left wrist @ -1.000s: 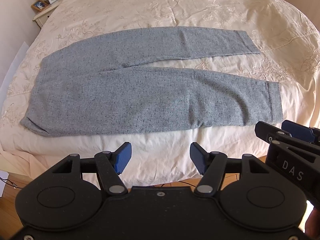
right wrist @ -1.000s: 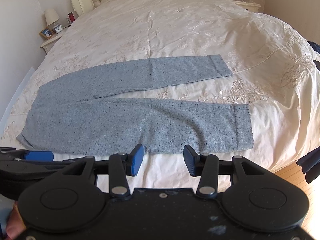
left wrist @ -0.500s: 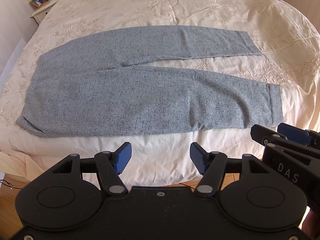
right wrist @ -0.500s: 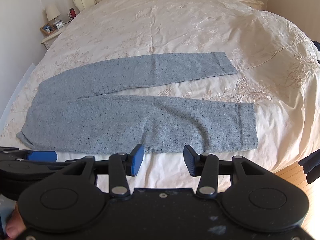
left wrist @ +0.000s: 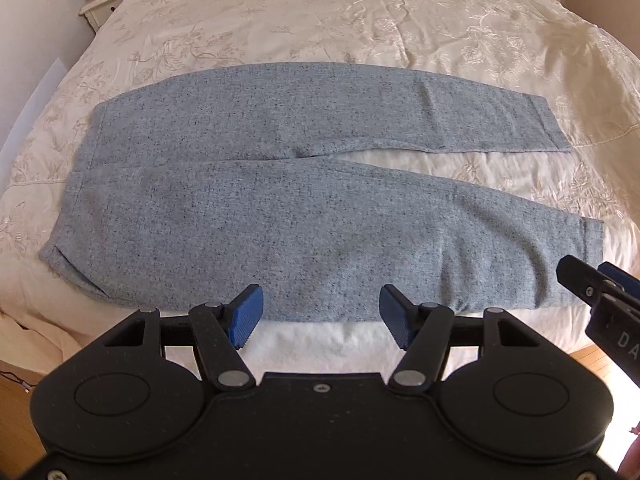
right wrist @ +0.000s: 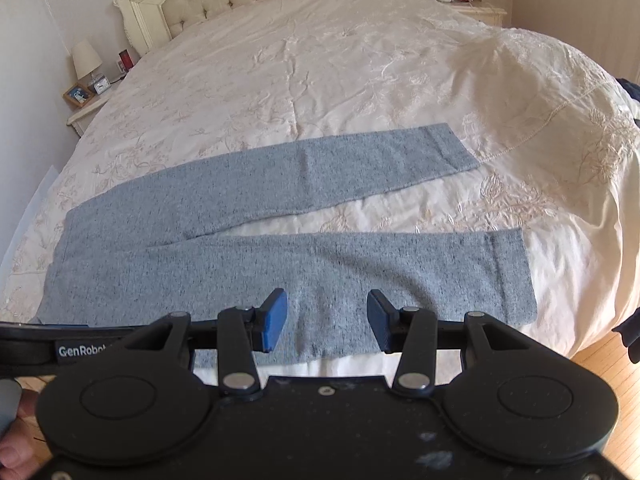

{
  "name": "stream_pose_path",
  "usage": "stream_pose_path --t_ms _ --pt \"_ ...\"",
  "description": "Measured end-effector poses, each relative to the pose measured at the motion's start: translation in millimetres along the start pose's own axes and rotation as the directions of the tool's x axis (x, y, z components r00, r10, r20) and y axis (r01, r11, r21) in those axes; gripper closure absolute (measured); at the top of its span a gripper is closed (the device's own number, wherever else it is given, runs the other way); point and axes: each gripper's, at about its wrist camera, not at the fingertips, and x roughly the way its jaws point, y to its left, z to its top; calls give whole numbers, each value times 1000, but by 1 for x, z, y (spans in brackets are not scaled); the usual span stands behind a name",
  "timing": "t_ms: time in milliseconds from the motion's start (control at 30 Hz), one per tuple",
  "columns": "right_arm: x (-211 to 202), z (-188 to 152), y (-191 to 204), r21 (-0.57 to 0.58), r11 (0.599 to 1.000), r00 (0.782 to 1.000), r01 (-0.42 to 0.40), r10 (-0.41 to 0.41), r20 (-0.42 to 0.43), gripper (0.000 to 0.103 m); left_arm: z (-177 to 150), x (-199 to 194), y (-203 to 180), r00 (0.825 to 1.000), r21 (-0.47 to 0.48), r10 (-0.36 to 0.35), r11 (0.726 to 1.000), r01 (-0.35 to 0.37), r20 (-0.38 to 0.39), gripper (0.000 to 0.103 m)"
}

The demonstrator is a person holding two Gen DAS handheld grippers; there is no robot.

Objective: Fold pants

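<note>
Both tongs point(left wrist: 320, 316) point(right wrist: 327, 320) spread, above pants point(left wrist: 280, 200)

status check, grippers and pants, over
Left gripper open, empty. Right gripper open, empty, both short of the near leg. Grey pants flat on the bed, unfolded, legs splayed. Nothing in the way.

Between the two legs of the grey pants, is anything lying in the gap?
Nothing: between the far leg and near leg of the grey pants only a wedge of bare cream bedspread shows, widening toward the cuffs. Both wrist views show it.
</note>
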Motion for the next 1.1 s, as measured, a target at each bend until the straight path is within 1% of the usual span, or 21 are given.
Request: stream_pose_path --t_ms 67,167,233,300,367,433,500,567,667,767,833,867,933,967,1000,1100 --pt "8 7 10 -5 1000 1000 1 -1 -5 56 11 10 10 1000 11 16 1000 -15 -4 36" --pt "25 19 24 13 1000 998 -16 17 -55 56 29 29 25 999 44 39 998 -39 0 37" --pt "38 25 35 31 1000 996 -2 5 -84 56 41 42 35 999 57 43 997 -44 6 37" --pt "49 30 45 30 1000 996 8 -5 -89 56 52 56 45 999 68 41 997 -41 6 37" --pt "60 33 57 12 1000 997 18 -17 -76 56 65 73 53 999 82 41 996 -41 6 37" --pt "72 36 66 -1 999 996 32 -32 -87 56 77 87 60 999 96 42 994 -44 19 37" --pt "82 39 72 10 999 994 40 -39 -105 56 92 103 68 998 103 54 993 -57 29 37" --pt "92 42 76 36 998 992 46 -42 -115 56 107 117 75 997 97 62 993 -65 38 37" --pt "106 47 81 54 997 990 52 -44 -137 56 131 142 87 997 54 68 996 -70 38 37" --pt "116 49 87 46 997 986 62 -54 -158 56 145 169 93 995 39 104 994 -104 8 37" --pt "124 53 92 33 997 984 66 -60 -166 56 147 190 95 991 53 122 991 -120 -48 37" --pt "127 55 94 28 997 984 68 -63 -169 56 145 200 96 988 61 124 991 -119 -91 37" --pt "131 58 97 26 997 983 68 -62 -171 56 134 215 100 980 61 98 994 -88 -174 39" --pt "134 59 99 26 997 983 70 -64 -174 56 128 218 102 976 60 84 995 -74 -199 39" --pt "136 61 100 27 997 982 72 -67 -177 56 119 218 104 975 66 76 996 -63 -211 39" --pt "143 65 105 25 997 980 73 -67 -185 56 96 210 103 978 126 72 991 -48 -197 39"
